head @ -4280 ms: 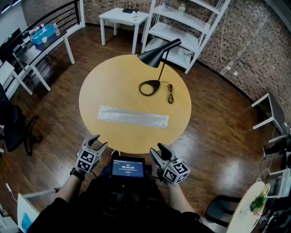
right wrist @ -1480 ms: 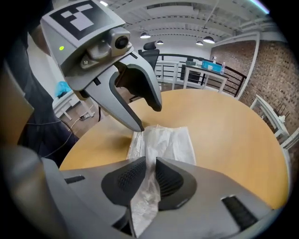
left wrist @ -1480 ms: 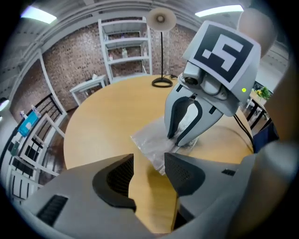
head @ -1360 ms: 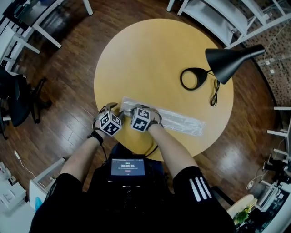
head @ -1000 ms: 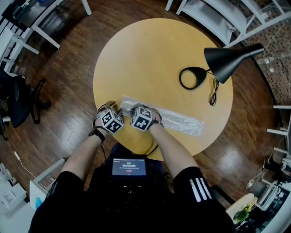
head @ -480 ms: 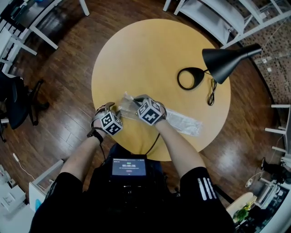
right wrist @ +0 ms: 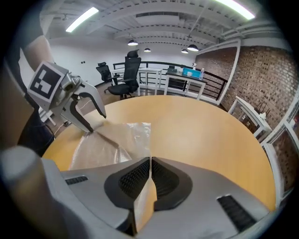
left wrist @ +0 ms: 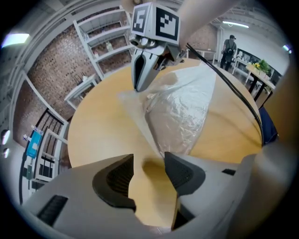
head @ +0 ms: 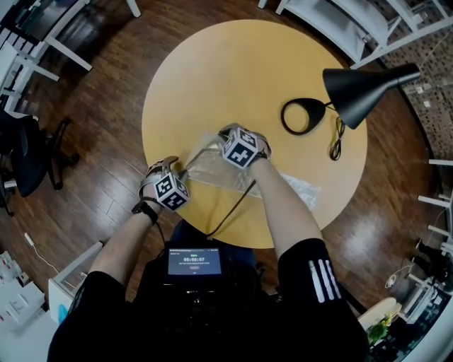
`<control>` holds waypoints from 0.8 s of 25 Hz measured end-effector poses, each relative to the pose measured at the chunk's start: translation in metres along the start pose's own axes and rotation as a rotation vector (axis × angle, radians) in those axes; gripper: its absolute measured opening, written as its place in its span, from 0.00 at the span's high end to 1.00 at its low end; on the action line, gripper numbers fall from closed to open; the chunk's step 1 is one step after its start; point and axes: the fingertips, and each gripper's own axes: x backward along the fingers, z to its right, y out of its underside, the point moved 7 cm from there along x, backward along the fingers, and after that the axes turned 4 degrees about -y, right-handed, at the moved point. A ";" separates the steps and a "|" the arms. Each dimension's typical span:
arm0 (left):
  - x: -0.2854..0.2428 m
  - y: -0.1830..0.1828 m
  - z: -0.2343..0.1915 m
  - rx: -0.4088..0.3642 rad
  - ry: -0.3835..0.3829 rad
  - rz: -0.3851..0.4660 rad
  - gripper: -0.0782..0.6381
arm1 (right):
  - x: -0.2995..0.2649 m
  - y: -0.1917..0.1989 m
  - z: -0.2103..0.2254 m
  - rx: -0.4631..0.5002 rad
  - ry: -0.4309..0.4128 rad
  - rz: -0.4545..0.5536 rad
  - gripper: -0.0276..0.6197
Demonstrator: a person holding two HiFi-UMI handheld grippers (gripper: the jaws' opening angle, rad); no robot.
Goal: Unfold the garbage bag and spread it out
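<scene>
A clear garbage bag [head: 212, 166] lies across the near part of the round yellow table [head: 233, 78]. Its right end [head: 301, 189] is still a flat folded strip. My right gripper [head: 223, 134] is shut on a film edge of the bag [right wrist: 112, 144] and holds it raised off the table, so the left end fans out. My left gripper [head: 181, 172] stands open at the bag's near-left corner. In the right gripper view one fingertip [right wrist: 90, 130] of the left gripper rests down on the film. In the left gripper view only bare table shows between its jaws, with the bag [left wrist: 180, 107] ahead.
A black desk lamp [head: 368, 81] with its round base [head: 304, 117] and coiled cord [head: 338, 141] stands at the table's right. White shelving [head: 340, 21] is beyond the table, an office chair [head: 21, 155] at the left. A small screen [head: 192, 260] hangs at the person's chest.
My right gripper has shut on the bag's film, then moved up and right, away from the left gripper, pulling a layer open. The left gripper has stayed at the bag's near-left end.
</scene>
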 end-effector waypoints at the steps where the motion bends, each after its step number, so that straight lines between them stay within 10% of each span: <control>1: 0.000 -0.001 -0.001 -0.001 -0.001 0.000 0.59 | -0.005 0.002 0.002 0.016 0.005 -0.016 0.93; 8: 0.003 0.005 0.001 -0.008 -0.002 -0.011 0.59 | -0.029 0.014 0.006 0.113 0.034 -0.137 0.87; 14: 0.009 -0.001 -0.001 -0.004 0.010 -0.009 0.59 | -0.028 0.015 0.013 -0.054 -0.006 -0.097 0.83; 20: 0.047 -0.064 0.010 -0.105 0.035 0.215 0.59 | -0.012 0.015 0.025 -0.176 0.022 0.012 0.83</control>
